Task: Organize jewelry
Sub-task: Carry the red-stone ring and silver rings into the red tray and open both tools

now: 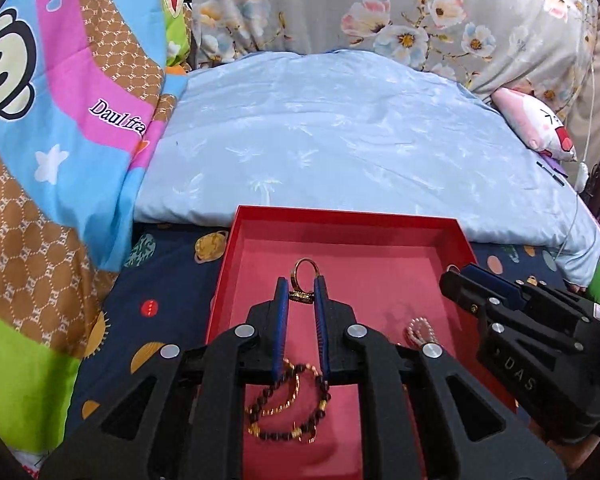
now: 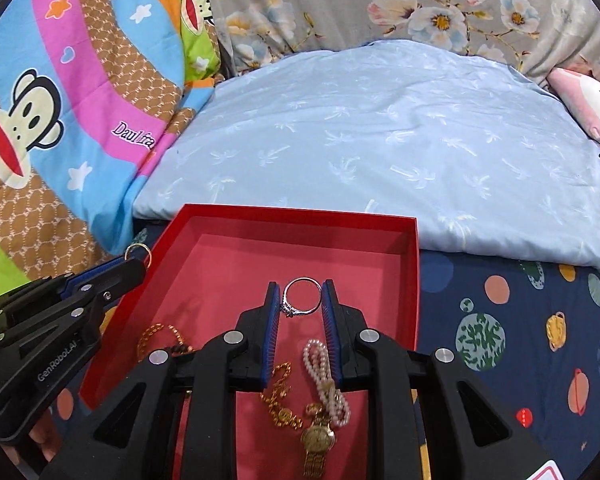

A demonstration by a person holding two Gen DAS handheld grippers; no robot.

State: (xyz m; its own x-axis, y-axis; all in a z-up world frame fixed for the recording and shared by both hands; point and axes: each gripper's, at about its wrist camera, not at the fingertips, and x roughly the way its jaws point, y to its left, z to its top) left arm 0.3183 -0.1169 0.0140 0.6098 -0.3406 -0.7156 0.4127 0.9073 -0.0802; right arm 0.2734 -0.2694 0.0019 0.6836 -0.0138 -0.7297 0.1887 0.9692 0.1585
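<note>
Left gripper (image 1: 302, 285): clamped on gold ring (image 1: 305, 276), hoop upright (pointing away).
Right gripper (image 2: 301, 295): clamped on silver ring (image 2: 301, 295), stone leftward.

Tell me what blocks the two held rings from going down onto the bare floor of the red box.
Nothing visible does. The left gripper pinches a gold ring and the right gripper a silver ring, both over the red box. The floor under and beyond them is bare; the beaded bracelet, pearls and watch lie nearer the cameras.

Lying on navy planet-print bed sheet (image 2: 500, 320): red tray (image 2: 416, 280) near centre, pale blue quilt (image 2: 380, 140) far, cartoon monkey blanket (image 2: 60, 120) left.
</note>
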